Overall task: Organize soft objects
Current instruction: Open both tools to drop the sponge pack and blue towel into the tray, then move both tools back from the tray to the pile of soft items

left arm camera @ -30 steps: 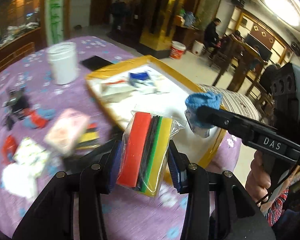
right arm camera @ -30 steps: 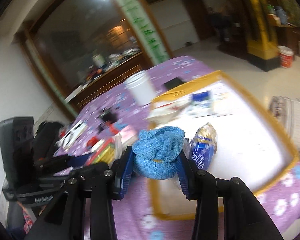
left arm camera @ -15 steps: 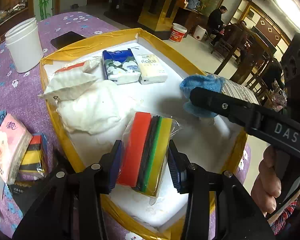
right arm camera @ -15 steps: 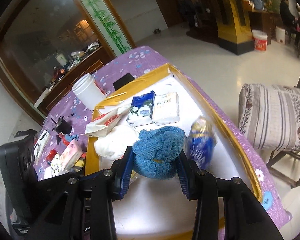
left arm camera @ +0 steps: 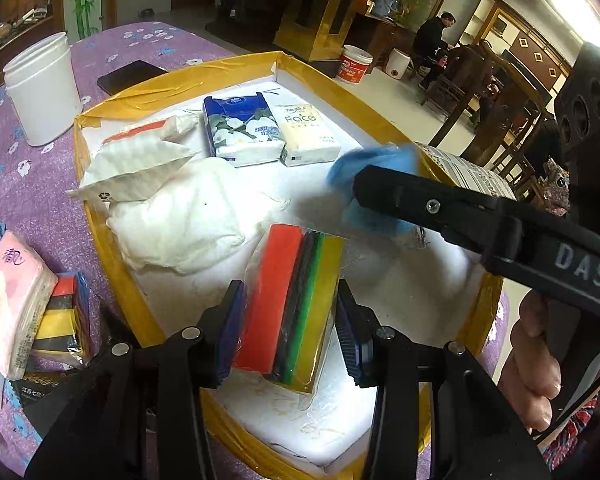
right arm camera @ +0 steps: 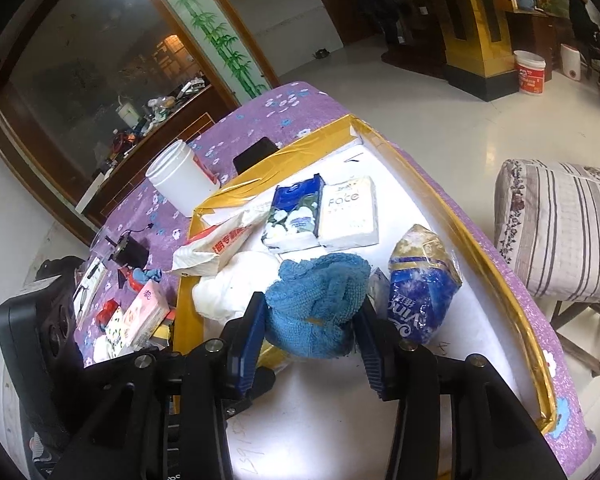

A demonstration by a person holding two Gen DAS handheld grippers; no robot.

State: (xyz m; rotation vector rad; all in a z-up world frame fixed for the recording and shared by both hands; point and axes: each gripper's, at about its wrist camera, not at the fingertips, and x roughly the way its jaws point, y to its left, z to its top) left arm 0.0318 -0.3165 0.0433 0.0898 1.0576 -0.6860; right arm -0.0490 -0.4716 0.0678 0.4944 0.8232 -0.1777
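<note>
**Two soft loads over the tray, both squeezed at the middle**

Now, I have something pinched in each tool, and both hang over the yellow-rimmed tray [left arm camera: 100,216]. My left gripper [left arm camera: 290,330] is clamped across the flat faces of the sponge pack [left arm camera: 290,304], a plastic-wrapped stack in red, black, green and yellow, held above the tray's near end, close to the white cloth [left arm camera: 184,220]. I judge it light and springy; the film looks slick, so the pads should bite the broad sides near the middle, as they do here, rather than the loose wrapper edge.

My right gripper [right arm camera: 312,344] is closed on the blue knitted cloth [right arm camera: 318,300], bunched between the pads over the middle of the tray, just beside the blue wipes packet [right arm camera: 420,284]. It is limp and will sag or snag, I reckon, so a grip on the thick bundled part suits it best.

At the tray's far end, the blue tissue pack [left arm camera: 242,128] and the Face tissue pack [left arm camera: 306,130] lie side by side, touching.
</note>
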